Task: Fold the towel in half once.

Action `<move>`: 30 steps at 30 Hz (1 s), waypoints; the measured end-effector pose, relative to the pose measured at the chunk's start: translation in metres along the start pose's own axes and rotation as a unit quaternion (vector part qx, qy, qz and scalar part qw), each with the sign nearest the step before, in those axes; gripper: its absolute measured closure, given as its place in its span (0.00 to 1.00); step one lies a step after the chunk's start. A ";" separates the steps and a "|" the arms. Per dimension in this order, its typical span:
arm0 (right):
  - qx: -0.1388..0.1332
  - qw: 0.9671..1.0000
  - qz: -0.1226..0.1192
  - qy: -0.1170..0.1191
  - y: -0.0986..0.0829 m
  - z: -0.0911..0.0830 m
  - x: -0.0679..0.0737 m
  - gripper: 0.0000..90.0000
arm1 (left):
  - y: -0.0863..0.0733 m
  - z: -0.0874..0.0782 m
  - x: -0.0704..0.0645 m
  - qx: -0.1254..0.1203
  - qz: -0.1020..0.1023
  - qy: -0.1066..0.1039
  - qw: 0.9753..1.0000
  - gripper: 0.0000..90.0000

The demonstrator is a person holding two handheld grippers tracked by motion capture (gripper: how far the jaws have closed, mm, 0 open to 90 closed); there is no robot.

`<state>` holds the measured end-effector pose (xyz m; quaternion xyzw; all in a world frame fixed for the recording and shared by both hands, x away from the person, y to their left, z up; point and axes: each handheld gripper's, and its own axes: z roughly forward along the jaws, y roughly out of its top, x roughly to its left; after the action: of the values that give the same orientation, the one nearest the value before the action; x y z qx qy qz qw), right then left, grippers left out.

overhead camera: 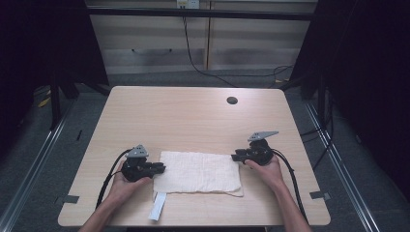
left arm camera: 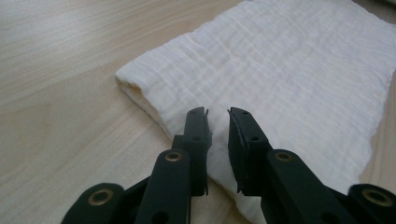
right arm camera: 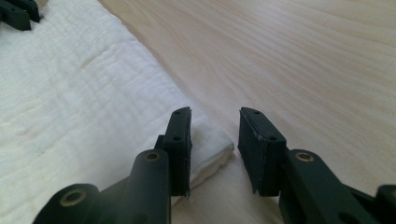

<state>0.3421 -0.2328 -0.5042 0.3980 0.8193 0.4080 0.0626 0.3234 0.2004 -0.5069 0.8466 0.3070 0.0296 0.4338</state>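
Holding your left gripper (left arm camera: 218, 122) with its jaws a narrow gap apart over the cloth's (overhead camera: 198, 172) left end, you have nothing clamped in it. Your right gripper (right arm camera: 214, 122), jaws spread wider, straddles the cloth's right corner. The folded white cloth lies low and centre on the counter (overhead camera: 193, 116), a white tag (overhead camera: 157, 207) beneath it.

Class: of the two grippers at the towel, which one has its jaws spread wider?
The right gripper: a clear gap at the towel's corner. The left gripper shows a narrow slit.

Cloth (overhead camera: 198, 172) on table (overhead camera: 193, 116), between grippers
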 end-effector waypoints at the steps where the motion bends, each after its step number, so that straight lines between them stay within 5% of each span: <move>1: 0.000 1.000 -0.001 0.000 0.000 0.001 0.000 0.72 | -0.001 -0.001 -0.001 -0.001 -0.001 0.001 1.000 0.86; 6: 0.005 1.000 -0.005 0.001 0.000 0.005 0.003 0.71 | -0.003 -0.002 -0.001 -0.002 -0.001 0.000 1.000 0.86; 12: 0.007 1.000 -0.024 0.004 -0.001 0.007 0.006 0.94 | -0.003 -0.003 -0.002 -0.002 -0.001 0.002 1.000 0.86; 18: 0.008 1.000 -0.018 0.001 -0.001 0.006 0.008 0.98 | -0.005 -0.007 -0.009 -0.001 -0.004 -0.003 1.000 0.83; 25: 0.009 1.000 -0.017 0.000 -0.001 0.007 0.008 0.98 | 0.010 -0.024 0.017 -0.036 -0.039 0.013 0.999 0.77; 30: 0.006 1.000 -0.015 0.001 -0.001 0.007 0.007 0.98 | 0.026 -0.017 0.037 -0.037 -0.056 0.007 0.998 0.69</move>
<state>0.3398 -0.2236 -0.5081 0.3851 0.8277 0.4030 0.0655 0.3607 0.2212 -0.4846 0.8109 0.3558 0.0222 0.4641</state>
